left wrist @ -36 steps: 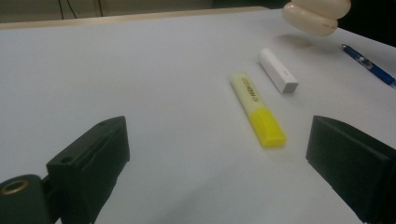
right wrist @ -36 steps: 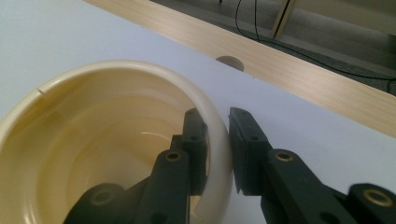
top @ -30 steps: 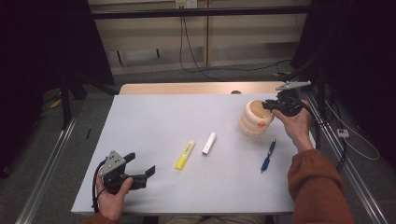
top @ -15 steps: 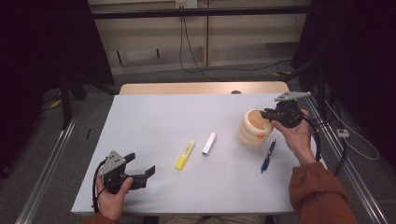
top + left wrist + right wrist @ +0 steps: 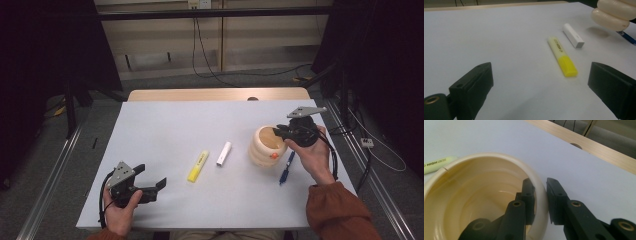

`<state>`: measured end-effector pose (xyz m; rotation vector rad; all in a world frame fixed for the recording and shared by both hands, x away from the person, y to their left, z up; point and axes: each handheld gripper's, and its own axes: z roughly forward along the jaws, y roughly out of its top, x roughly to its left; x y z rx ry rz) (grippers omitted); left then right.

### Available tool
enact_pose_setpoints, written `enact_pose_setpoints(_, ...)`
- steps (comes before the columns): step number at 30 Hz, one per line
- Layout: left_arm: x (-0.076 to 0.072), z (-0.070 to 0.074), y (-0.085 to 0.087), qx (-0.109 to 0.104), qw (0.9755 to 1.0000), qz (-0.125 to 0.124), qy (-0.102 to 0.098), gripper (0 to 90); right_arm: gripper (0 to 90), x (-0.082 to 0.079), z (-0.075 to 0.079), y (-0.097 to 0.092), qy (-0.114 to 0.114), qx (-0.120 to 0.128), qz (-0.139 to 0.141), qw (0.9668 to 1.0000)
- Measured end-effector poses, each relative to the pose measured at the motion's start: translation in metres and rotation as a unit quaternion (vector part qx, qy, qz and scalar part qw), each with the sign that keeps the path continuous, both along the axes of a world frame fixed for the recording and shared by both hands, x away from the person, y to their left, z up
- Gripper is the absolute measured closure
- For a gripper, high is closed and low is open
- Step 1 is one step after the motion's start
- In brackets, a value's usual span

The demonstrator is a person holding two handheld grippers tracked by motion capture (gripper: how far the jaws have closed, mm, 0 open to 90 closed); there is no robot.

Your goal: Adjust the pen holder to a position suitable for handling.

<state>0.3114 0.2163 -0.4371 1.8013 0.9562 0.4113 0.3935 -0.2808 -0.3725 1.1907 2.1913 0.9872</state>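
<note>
Right gripper (image 5: 540, 202): your fingers (image 5: 557, 202) are clamped on the cup (image 5: 265, 146) wall, one inside the rim, one outside. A thin pinch, so keep it firm.
Cup: it sits at the right of the desk (image 5: 170, 125), seemingly a touch off the surface with a shadow beneath it in the left gripper view, just beside the blue pen (image 5: 286, 169). Mouth up and tilted toward you.
Step in hand: by my read, you're carrying the cup toward the middle, where the pens wait.
Doing it well: move level and slow; a rim grip lets the cup swing, so don't twist your wrist.
Watch out: the blue pen lies right under your path. Clear it before lowering.
Landing spot: aim for bare desk near the white stick (image 5: 224, 153) and the highlighter (image 5: 198, 165), not on top of them.
Left gripper (image 5: 150, 182): fingers wide apart, holding nothing, low at the near left edge, facing the highlighter. Ready to pick once the cup is down.
</note>
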Motion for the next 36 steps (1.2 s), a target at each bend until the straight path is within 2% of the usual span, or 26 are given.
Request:
enact_pose_setpoints(8, 0.000, 0.000, 0.001, 0.002, 1.0000, 0.002, 0.003, 6.0, 78.0, -0.006, -0.006, 0.012, 0.008, 0.004, 0.002, 1.0000)
enact_pose_setpoints(13, 0.001, -0.001, 0.001, 0.005, 1.0000, -0.001, 0.004, 6.0, 77.9, -0.007, -0.011, 0.020, 0.011, -0.010, 0.010, 0.9998)
enact_pose_setpoints(20, 0.001, -0.001, 0.001, 0.005, 1.0000, -0.001, 0.005, 6.0, 77.9, -0.008, -0.012, 0.027, 0.013, -0.010, 0.014, 0.9998)
enact_pose_setpoints(25, 0.001, -0.001, 0.001, 0.002, 1.0000, -0.001, 0.006, 6.0, 77.9, -0.006, -0.018, 0.035, 0.020, -0.023, 0.021, 0.9993)
enact_pose_setpoints(36, 0.001, -0.001, 0.000, 0.003, 1.0000, -0.003, 0.007, 6.0, 77.1, -0.002, -0.021, 0.038, 0.021, -0.023, 0.017, 0.9994)
